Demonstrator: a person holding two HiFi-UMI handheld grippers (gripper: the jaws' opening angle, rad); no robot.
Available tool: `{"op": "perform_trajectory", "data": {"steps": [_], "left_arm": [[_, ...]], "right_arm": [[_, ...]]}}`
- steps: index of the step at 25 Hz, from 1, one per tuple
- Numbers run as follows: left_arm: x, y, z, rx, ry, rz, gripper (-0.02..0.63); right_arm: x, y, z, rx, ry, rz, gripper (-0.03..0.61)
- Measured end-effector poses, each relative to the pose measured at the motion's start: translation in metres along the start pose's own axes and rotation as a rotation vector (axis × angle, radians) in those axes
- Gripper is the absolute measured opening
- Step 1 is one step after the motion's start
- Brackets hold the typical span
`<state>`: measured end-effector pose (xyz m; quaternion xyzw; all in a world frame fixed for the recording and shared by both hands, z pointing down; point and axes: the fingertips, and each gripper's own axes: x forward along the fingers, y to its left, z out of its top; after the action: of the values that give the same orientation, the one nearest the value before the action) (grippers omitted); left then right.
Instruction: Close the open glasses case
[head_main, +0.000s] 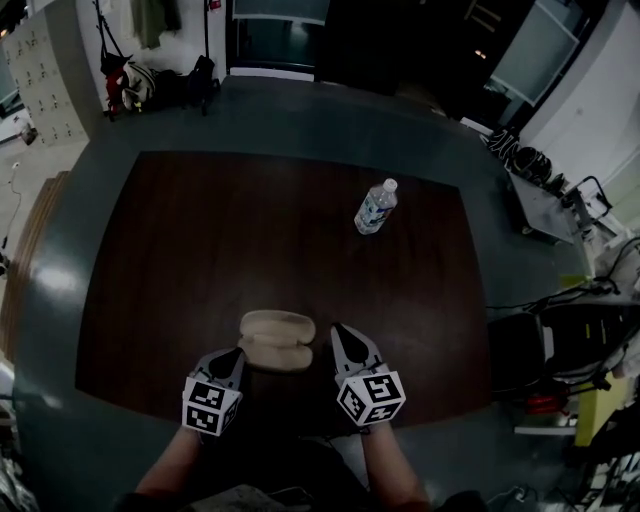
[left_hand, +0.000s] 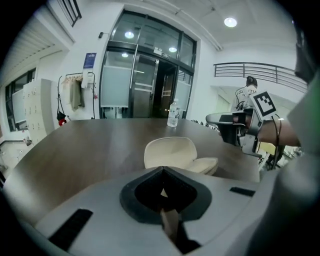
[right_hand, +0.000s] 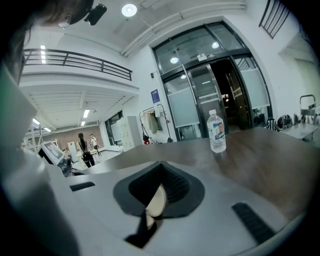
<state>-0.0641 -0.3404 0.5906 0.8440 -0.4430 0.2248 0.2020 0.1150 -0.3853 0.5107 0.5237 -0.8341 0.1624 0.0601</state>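
An open beige glasses case (head_main: 277, 340) lies near the table's front edge, between my two grippers. In the left gripper view its lid (left_hand: 170, 151) stands up and its base (left_hand: 204, 164) lies to the right, just beyond my left gripper (left_hand: 162, 169), whose jaws meet with nothing in them. My left gripper (head_main: 231, 360) sits just left of the case. My right gripper (head_main: 342, 340) sits just right of it, jaws together and empty. Through the right gripper (right_hand: 160, 165) only a sliver of the case (right_hand: 156, 201) shows. The right gripper (left_hand: 234, 128) also shows in the left gripper view.
A clear water bottle (head_main: 376, 206) stands on the dark wooden table (head_main: 200, 250) at the far right; it also shows in the gripper views (left_hand: 173, 113) (right_hand: 216, 132). Cluttered desks (head_main: 560, 330) stand to the right of the table.
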Motion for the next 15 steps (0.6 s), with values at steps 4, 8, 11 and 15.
{"op": "perform_trajectory", "data": {"steps": [4, 8, 11, 15], "left_arm": [[0.003, -0.007, -0.008, -0.015, 0.020, -0.028, 0.007], [0.002, -0.015, -0.019, -0.009, 0.051, -0.053, 0.006], [0.001, -0.017, -0.027, -0.024, 0.063, -0.057, 0.007], [0.002, -0.025, -0.032, -0.032, 0.070, -0.069, 0.007]], "right_arm": [[0.007, 0.001, -0.006, 0.002, 0.018, -0.006, -0.011], [0.013, 0.005, -0.010, 0.001, 0.043, 0.000, -0.011], [0.021, 0.012, -0.012, -0.006, 0.067, 0.022, -0.011], [0.034, 0.020, -0.018, -0.022, 0.122, 0.073, -0.011]]}}
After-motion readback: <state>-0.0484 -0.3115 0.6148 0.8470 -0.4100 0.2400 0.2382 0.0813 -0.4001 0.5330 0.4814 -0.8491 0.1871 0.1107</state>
